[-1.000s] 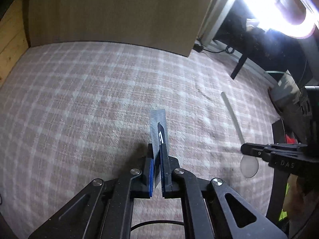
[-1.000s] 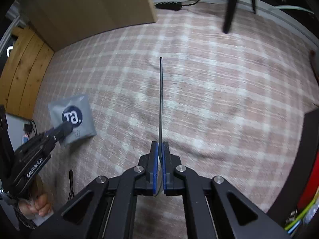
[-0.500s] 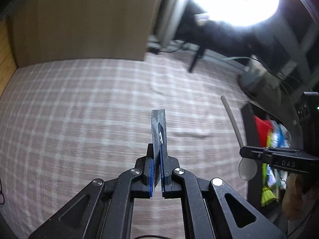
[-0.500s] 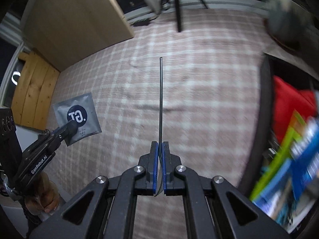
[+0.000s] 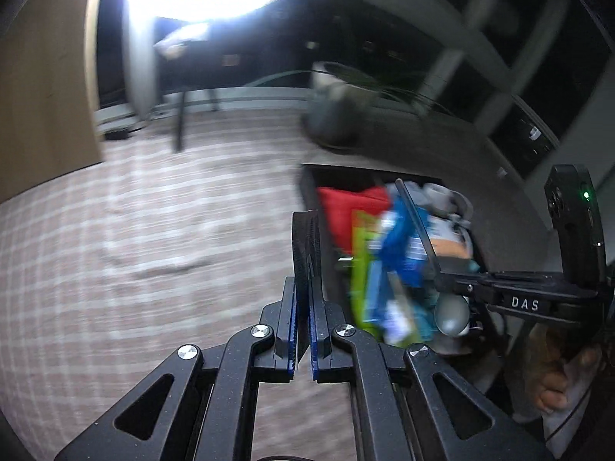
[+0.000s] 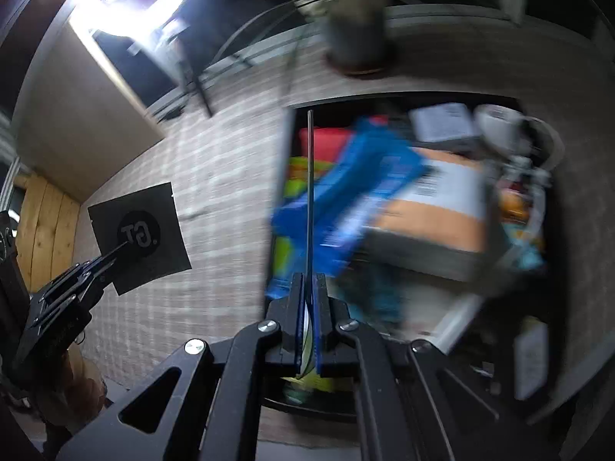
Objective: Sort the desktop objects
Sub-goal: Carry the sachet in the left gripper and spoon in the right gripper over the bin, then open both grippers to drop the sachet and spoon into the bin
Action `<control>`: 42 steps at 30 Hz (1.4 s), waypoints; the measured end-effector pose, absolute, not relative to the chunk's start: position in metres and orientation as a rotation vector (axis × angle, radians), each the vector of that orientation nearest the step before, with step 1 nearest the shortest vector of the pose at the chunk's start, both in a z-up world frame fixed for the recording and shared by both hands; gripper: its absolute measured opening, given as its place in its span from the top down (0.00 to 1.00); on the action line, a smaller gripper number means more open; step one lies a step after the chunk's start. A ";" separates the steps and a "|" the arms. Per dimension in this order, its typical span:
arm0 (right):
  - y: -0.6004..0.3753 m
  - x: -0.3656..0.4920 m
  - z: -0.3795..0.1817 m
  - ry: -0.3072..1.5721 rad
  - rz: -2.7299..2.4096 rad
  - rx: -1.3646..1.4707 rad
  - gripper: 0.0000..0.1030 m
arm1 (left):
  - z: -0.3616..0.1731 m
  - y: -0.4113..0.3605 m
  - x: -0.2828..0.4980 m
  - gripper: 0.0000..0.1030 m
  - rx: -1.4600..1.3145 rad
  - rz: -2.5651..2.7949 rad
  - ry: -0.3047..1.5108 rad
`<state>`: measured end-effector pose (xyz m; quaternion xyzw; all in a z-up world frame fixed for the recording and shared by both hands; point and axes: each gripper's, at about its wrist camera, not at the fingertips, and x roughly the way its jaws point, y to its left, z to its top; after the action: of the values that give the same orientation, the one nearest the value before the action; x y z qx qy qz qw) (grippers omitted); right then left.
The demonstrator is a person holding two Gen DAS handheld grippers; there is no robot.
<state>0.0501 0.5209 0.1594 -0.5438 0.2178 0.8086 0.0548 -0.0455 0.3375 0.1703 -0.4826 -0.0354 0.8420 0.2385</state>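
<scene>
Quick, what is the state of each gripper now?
Left gripper: closed, holding the grey packet.
Right gripper: closed, holding the spoon.

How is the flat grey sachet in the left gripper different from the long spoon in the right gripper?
The flat grey sachet is square, with a round "GT." logo; the long metal spoon is thin, with a rounded bowl. The sachet hangs over the checked cloth, the spoon over the full black box. Both are clamped and airborne.
</scene>
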 end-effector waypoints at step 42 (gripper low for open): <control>0.626 0.092 0.154 0.698 2.398 -1.513 0.61 | 0.181 0.498 -0.013 0.43 -1.310 2.208 0.125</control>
<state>0.0921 0.6260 0.1540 -0.5150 0.2374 0.8162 0.1107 -0.0132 0.4978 0.1813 -0.4891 0.0467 0.8242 0.2817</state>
